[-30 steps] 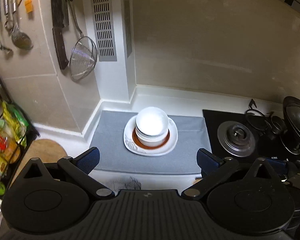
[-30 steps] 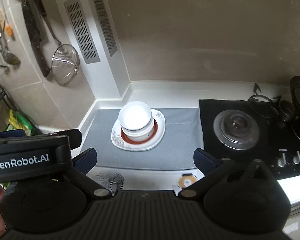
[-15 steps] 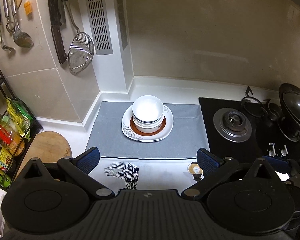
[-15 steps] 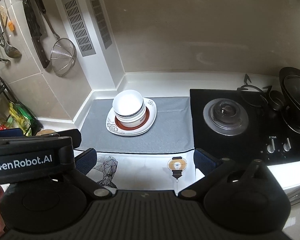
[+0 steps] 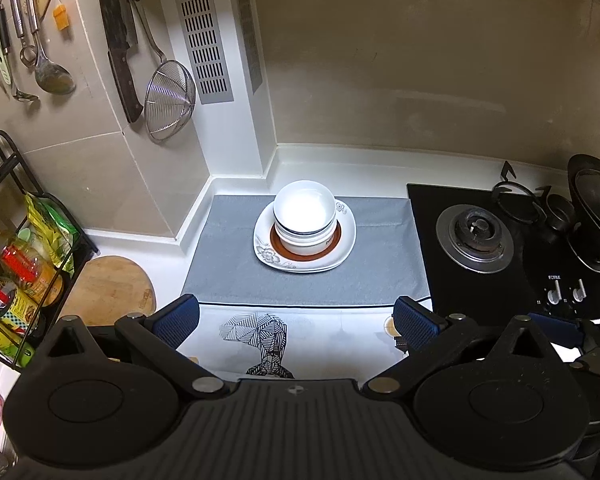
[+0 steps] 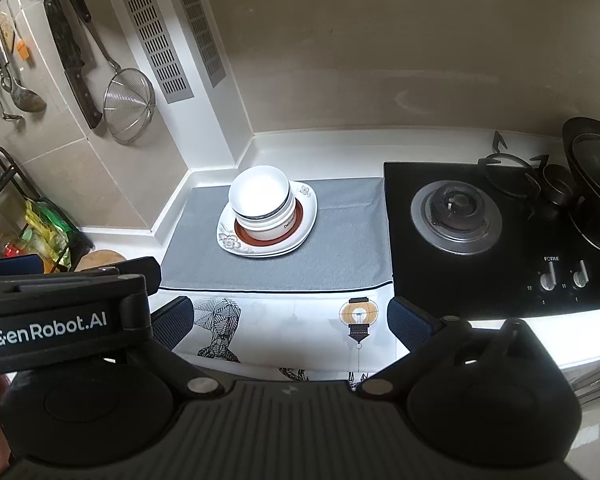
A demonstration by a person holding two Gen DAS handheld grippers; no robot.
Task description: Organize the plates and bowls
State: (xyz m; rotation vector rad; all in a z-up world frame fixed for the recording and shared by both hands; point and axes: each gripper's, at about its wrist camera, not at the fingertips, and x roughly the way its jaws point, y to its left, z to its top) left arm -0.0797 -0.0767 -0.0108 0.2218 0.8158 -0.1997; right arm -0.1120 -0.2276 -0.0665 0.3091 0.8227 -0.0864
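Both grippers hung back from the counter, jaws spread and holding nothing.

The left gripper (image 5: pixel 296 318) and the right gripper (image 6: pixel 290 322) were held side by side above the counter's front edge, both pointing at the stack and well apart from it. The white bowls (image 5: pixel 304 216) sat nested on a brown-rimmed plate (image 5: pixel 278 249), which lay on a white flowered plate (image 5: pixel 265 254), all on the grey mat (image 5: pixel 228 276) toward its back edge. Bare mat lay in front of the stack and on both sides. The wall corner (image 5: pixel 236 160) stood close behind on the left and the black stove (image 5: pixel 476 236) bordered the mat's right edge.
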